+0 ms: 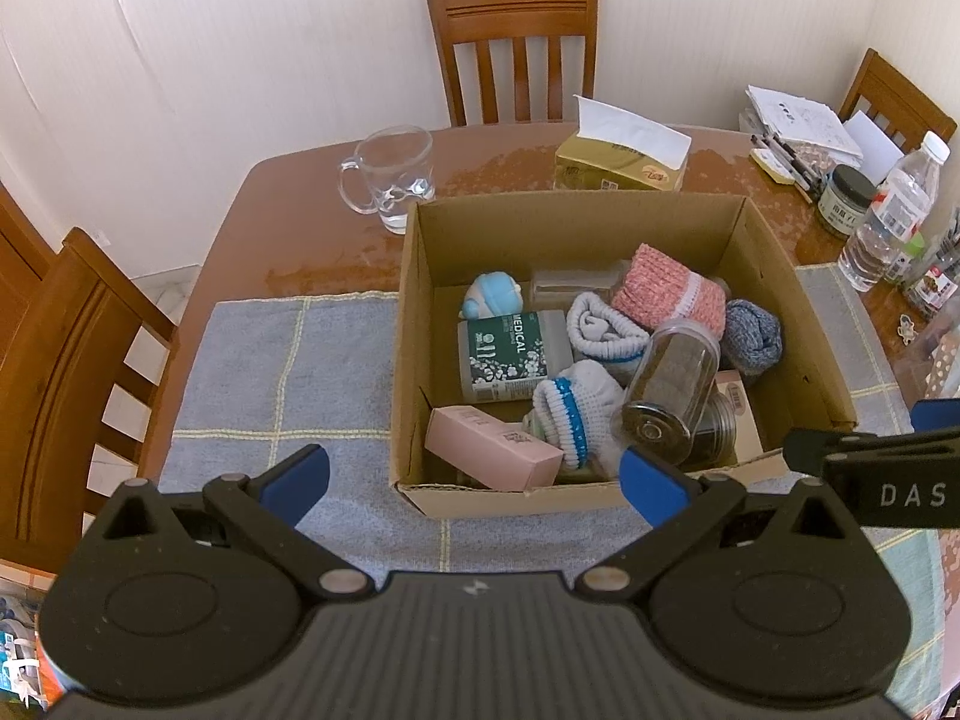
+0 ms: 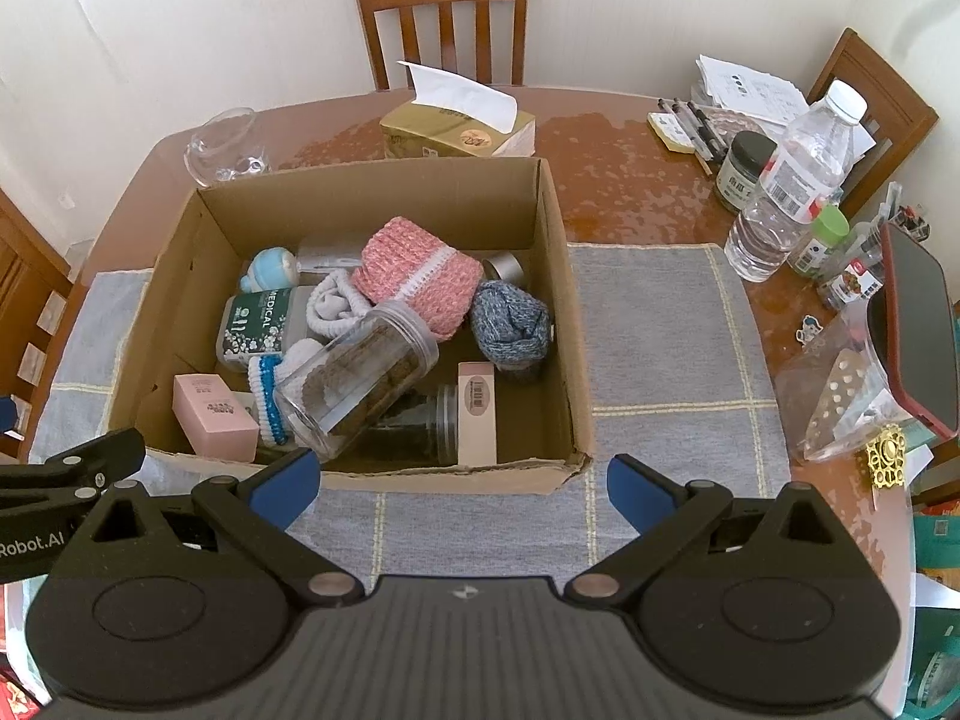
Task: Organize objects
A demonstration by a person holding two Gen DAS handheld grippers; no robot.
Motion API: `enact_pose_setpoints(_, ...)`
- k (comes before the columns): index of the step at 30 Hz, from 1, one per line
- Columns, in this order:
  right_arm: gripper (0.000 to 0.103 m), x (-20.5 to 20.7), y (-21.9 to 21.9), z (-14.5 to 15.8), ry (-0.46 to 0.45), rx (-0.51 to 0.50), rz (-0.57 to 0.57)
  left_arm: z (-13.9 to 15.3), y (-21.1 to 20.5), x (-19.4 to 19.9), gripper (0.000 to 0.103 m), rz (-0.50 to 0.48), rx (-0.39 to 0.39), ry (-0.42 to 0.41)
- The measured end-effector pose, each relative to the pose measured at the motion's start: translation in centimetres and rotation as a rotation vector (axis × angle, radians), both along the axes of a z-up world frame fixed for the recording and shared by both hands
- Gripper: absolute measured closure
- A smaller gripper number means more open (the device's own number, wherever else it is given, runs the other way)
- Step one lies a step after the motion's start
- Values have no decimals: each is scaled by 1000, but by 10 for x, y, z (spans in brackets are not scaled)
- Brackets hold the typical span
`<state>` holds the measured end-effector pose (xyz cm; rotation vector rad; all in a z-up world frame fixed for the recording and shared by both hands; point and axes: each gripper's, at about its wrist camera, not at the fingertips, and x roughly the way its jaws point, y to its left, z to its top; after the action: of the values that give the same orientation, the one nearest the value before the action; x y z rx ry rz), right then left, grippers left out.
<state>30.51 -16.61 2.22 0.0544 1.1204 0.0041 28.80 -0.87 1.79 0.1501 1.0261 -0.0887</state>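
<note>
An open cardboard box point(image 1: 414, 324) point(image 2: 564, 300) stands on a grey checked cloth point(image 1: 288, 372) point(image 2: 660, 330). Inside lie a clear plastic jar point(image 1: 672, 384) point(image 2: 360, 372) on its side, a pink knitted roll point(image 1: 666, 294) point(image 2: 420, 276), a blue knitted ball point(image 1: 753, 336) point(image 2: 510, 318), white socks point(image 1: 600, 324), a green "MEDICAL" pack point(image 1: 510, 354) point(image 2: 258, 324), a pink carton point(image 1: 492, 450) point(image 2: 213, 417) and a small blue-white toy point(image 1: 492, 297). My left gripper point(image 1: 474, 480) hovers open before the box's near left corner. My right gripper point(image 2: 462, 492) is open at the near right corner. Both hold nothing.
Behind the box stand a tissue box point(image 1: 618, 165) point(image 2: 459, 132) and a glass mug point(image 1: 390, 177). At the right are a water bottle point(image 2: 786, 180), a dark-lidded jar point(image 2: 744, 171), pens, papers and a phone point(image 2: 918, 330). Wooden chairs point(image 1: 516, 42) surround the table.
</note>
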Motion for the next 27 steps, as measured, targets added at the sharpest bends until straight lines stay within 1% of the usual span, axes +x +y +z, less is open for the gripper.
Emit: enact_pose_setpoints(27, 0, -1, -1, 0, 2, 1, -2, -1, -3, 0, 1, 0, 8, 3)
